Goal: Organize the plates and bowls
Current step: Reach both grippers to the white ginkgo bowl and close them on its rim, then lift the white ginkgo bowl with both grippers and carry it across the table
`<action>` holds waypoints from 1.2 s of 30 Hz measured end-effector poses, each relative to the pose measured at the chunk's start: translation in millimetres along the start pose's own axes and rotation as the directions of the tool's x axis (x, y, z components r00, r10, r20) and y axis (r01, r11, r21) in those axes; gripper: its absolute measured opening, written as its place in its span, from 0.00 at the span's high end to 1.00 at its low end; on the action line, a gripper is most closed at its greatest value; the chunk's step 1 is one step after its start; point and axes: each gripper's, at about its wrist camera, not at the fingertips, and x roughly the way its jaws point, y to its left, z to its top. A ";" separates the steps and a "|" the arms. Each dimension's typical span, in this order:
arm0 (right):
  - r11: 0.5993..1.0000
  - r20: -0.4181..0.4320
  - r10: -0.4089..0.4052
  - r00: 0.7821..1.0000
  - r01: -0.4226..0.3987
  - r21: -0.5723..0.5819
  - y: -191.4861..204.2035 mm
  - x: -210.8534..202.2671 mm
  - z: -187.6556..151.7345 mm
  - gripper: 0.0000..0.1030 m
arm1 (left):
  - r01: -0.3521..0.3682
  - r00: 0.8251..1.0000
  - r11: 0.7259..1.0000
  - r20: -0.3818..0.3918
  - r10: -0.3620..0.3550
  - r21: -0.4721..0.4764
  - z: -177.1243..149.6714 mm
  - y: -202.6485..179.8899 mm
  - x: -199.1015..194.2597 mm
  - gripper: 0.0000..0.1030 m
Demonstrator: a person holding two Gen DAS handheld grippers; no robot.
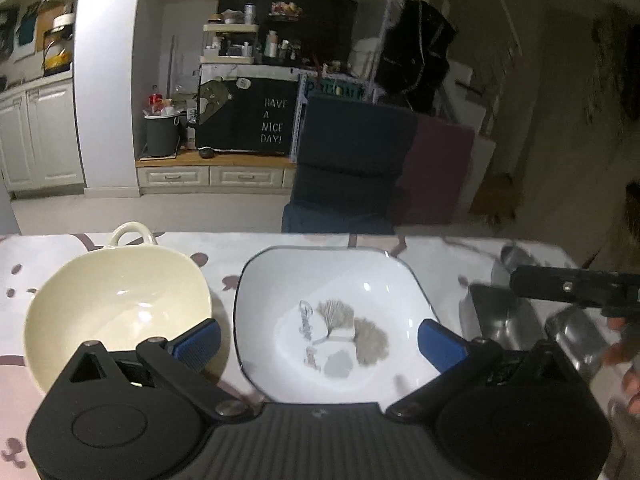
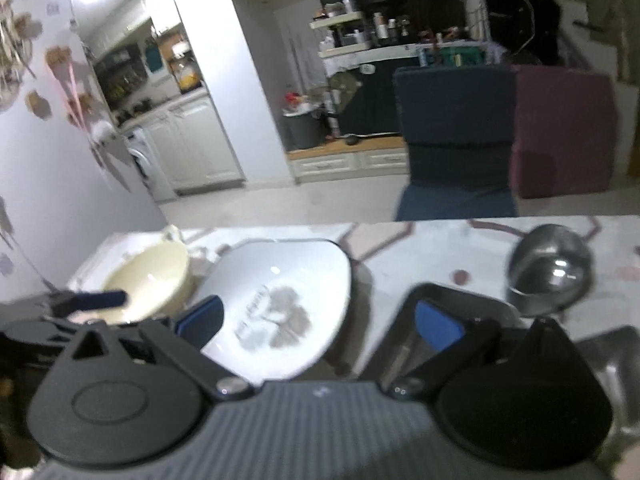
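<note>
1. White plate: glossy glazed ceramic, grey print.
2. Cream bowl: smooth, shiny glaze.
3. Steel bowl: polished metal, mirror-bright.
4. Steel tray: brushed metal.
5. Left tool: matt black plastic, ribbed blue pads.

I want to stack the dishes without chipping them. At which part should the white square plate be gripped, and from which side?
Probably grip the white square plate at its raised near rim, coming in low from the person's side. The open left gripper already faces that edge, and the upturned rim gives one finger room under it. The left side is crowded by the cream bowl.
</note>
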 end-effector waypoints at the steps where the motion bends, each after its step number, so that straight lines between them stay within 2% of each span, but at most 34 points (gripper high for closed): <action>1: 1.000 0.011 0.003 1.000 -0.003 0.009 -1.7 4.0 4.0 0.00 | 0.007 1.000 1.000 0.008 -0.007 -0.004 1.4 2.0 2.5 0.00; 4: 1.000 0.037 0.006 0.999 -0.006 0.014 -6.3 11.5 13.3 0.00 | 0.018 1.000 1.000 0.020 -0.018 0.009 3.4 5.2 7.3 0.00; 8: 0.998 0.008 0.057 0.998 -0.057 0.023 -13.6 30.4 19.4 0.00 | 0.031 0.999 0.999 0.023 -0.032 0.031 5.2 8.6 9.3 0.01; 9: 0.998 -0.007 0.058 0.998 -0.058 0.040 -17.0 36.3 21.3 0.03 | 0.036 0.999 0.999 0.013 -0.036 0.033 6.1 9.2 10.3 0.01; 10: 0.996 -0.023 0.069 0.997 -0.068 0.065 -20.7 43.5 24.5 0.15 | 0.039 0.999 0.999 -0.002 -0.039 0.031 7.3 10.2 12.1 0.01; 11: 0.991 -0.043 0.098 0.994 -0.094 0.092 -25.0 49.7 26.3 0.24 | 0.040 0.999 0.999 -0.019 -0.040 0.027 8.7 12.3 13.4 0.02; 12: 0.986 -0.075 0.123 0.990 -0.113 0.120 -29.2 57.1 27.8 0.37 | 0.038 0.999 0.999 -0.034 -0.037 0.025 9.8 13.6 16.0 0.06; 14: 0.980 -0.132 0.121 0.984 -0.097 0.174 -32.0 69.1 25.9 0.49 | 0.043 0.997 0.999 -0.060 -0.041 0.031 11.7 16.5 21.4 0.14; 16: 0.978 -0.171 0.118 0.978 -0.085 0.190 -35.1 78.5 24.0 0.68 | 0.050 0.995 0.998 -0.087 -0.046 0.037 12.3 20.6 26.4 0.23; 18: 0.982 -0.217 0.103 0.971 -0.065 0.179 -33.5 87.2 21.7 0.75 | 0.047 0.992 0.998 -0.115 -0.042 0.042 12.9 23.6 32.4 0.32; 19: 0.984 -0.237 0.087 0.968 -0.047 0.170 -32.6 90.3 20.7 0.82 | 0.044 0.991 0.998 -0.130 -0.038 0.044 13.2 24.9 35.2 0.33; 21: 0.987 -0.263 0.057 0.963 -0.014 0.161 -32.8 97.7 18.7 0.91 | 0.035 0.989 0.998 -0.142 -0.028 0.049 10.9 26.8 38.0 0.34; 26: 0.991 -0.251 -0.005 0.968 0.039 0.130 -21.6 97.9 20.4 0.91 | 0.009 0.987 0.998 -0.162 0.001 0.063 9.1 33.8 39.4 0.40; 29: 0.990 -0.242 -0.070 0.968 0.098 0.104 -21.2 97.8 22.5 0.90 | -0.003 0.982 0.998 -0.188 0.015 0.068 8.9 37.3 42.2 0.46; 32: 0.988 -0.267 -0.080 0.960 0.111 0.106 -25.1 103.9 19.8 0.89 | 0.001 0.978 0.998 -0.207 0.012 0.060 8.4 40.0 45.6 0.50; 36: 0.990 -0.280 -0.111 0.954 0.130 0.052 -17.2 106.9 20.3 0.89 | -0.009 0.976 0.998 -0.216 0.022 0.058 7.2 42.1 44.4 0.52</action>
